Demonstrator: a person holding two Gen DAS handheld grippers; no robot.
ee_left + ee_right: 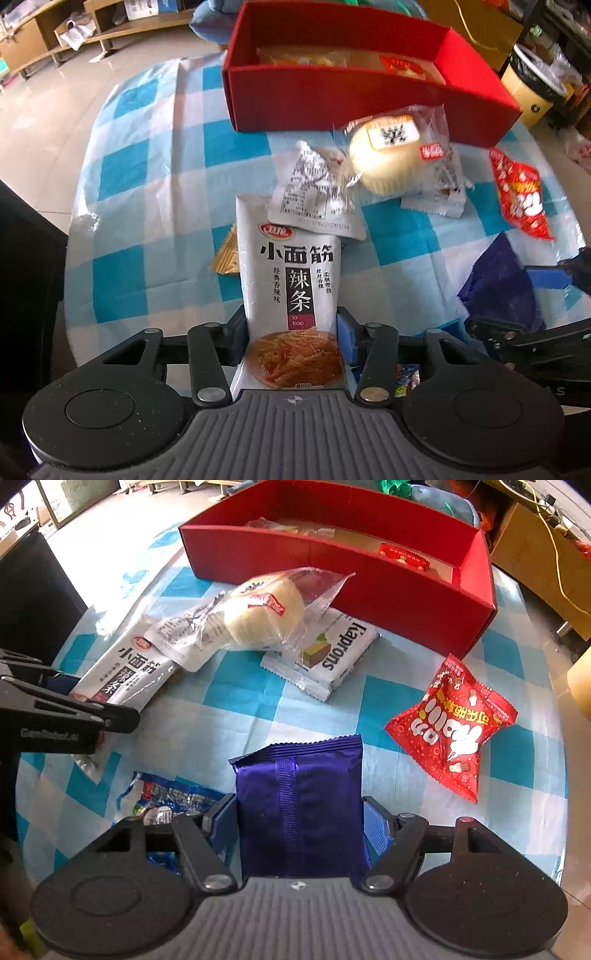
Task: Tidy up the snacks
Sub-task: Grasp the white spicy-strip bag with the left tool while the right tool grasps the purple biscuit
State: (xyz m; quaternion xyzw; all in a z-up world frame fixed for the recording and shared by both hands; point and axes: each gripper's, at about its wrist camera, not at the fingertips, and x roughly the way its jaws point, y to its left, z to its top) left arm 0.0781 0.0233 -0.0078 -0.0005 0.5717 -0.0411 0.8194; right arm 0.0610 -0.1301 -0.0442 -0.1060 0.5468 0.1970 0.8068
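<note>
Left wrist view: the left tool [293, 334] points steeply down at the surface [147, 177], which is covered in a blue-and-white checked cloth; its two fingers pinch the lower end of a white spicy-strip packet [291, 280], one pad on each long edge. A gold wrapper [226, 254] shows just left of that packet, partly under it. Beyond the tool's tips a clear-wrapped white sachet [314, 195] overlaps the packet's far end, and to its right a wrapped round bun [388, 155] lies on a white wafer packet [439, 199]. Farther ahead stands an open red box [332, 99] with a few snacks already inside. To the right of the tool lie a red snack bag [521, 192] and a purple pouch [502, 280], the latter at the tip of the right tool [517, 332] entering from the frame's right edge. Right wrist view: the left tool [92, 716] enters from the left edge, shut on the spicy-strip packet [125, 672]. A blue-printed clear packet [170, 801] lies just left of the right tool [301, 830], whose blue-padded fingers press both sides of the purple pouch [299, 797], seam side up. Ahead of it, the bun [262, 616] rests on the wafer packet [332, 653], near the red box [369, 583]. The red snack bag [454, 727] lies ahead and right of the tool, apart from the rest.
</note>
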